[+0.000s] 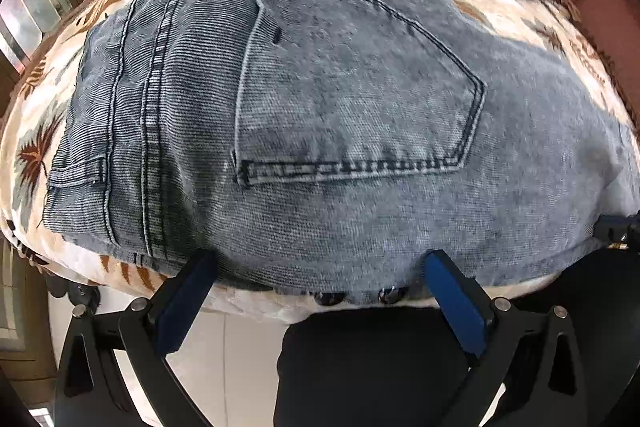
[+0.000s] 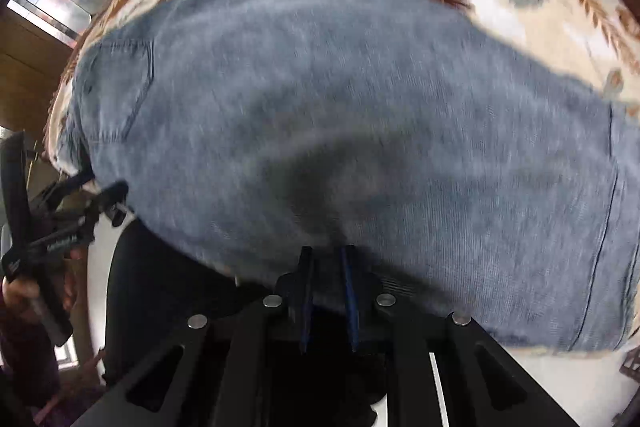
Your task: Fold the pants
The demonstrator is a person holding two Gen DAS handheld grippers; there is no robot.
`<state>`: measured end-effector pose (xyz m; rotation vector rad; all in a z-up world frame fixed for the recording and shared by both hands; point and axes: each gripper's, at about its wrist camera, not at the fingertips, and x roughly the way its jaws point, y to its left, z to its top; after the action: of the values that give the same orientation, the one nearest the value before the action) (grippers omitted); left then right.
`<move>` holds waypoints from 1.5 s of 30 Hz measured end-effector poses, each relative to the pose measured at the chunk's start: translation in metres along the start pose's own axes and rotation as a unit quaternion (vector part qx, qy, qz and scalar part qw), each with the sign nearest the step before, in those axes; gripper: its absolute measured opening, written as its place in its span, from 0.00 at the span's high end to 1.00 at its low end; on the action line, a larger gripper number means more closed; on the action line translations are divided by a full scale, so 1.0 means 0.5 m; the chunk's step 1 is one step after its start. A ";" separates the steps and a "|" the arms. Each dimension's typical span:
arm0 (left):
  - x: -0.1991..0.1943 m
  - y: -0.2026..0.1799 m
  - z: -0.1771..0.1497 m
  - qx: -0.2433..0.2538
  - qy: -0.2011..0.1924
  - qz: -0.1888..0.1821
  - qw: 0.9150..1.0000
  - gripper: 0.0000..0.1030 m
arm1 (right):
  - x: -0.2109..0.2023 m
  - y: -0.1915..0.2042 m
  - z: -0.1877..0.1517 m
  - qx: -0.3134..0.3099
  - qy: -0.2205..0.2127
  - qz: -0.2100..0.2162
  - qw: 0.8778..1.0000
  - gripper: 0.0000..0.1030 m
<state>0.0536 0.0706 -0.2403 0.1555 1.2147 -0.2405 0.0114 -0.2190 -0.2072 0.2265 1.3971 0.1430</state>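
Left hand-held gripper [image 1: 316, 269] gapes wide at the near hem; right hand-held gripper [image 2: 328, 259] pinches the jeans [image 1: 320, 107]. One-sided pulling could skew the fold.

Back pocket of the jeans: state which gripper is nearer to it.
Left. The left gripper sits open at the jeans' near edge, just below the back pocket. The right gripper pinches the hem farther along, the pocket far off to its left.
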 end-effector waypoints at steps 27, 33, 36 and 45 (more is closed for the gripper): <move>-0.300 -0.065 0.051 -0.009 -0.217 0.150 0.965 0.00 | -0.213 0.043 -0.040 -0.017 -0.283 -0.054 0.957 0.81; -0.287 -0.050 0.058 -0.016 -0.211 0.150 0.966 0.00 | -0.203 0.019 -0.032 -0.001 -0.271 -0.072 0.960 0.81; -0.278 -0.037 0.060 -0.024 -0.206 0.149 0.967 0.00 | -0.192 0.018 -0.024 -0.003 -0.261 -0.077 0.962 0.81; -0.249 -0.014 0.069 -0.029 -0.193 0.150 0.969 0.00 | -0.134 0.008 0.003 0.007 -0.226 -0.079 0.971 0.81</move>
<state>0.0423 0.0675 -0.1115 0.2278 0.7972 0.0317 0.0017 -0.2311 -0.1417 0.1460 0.9577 -0.0503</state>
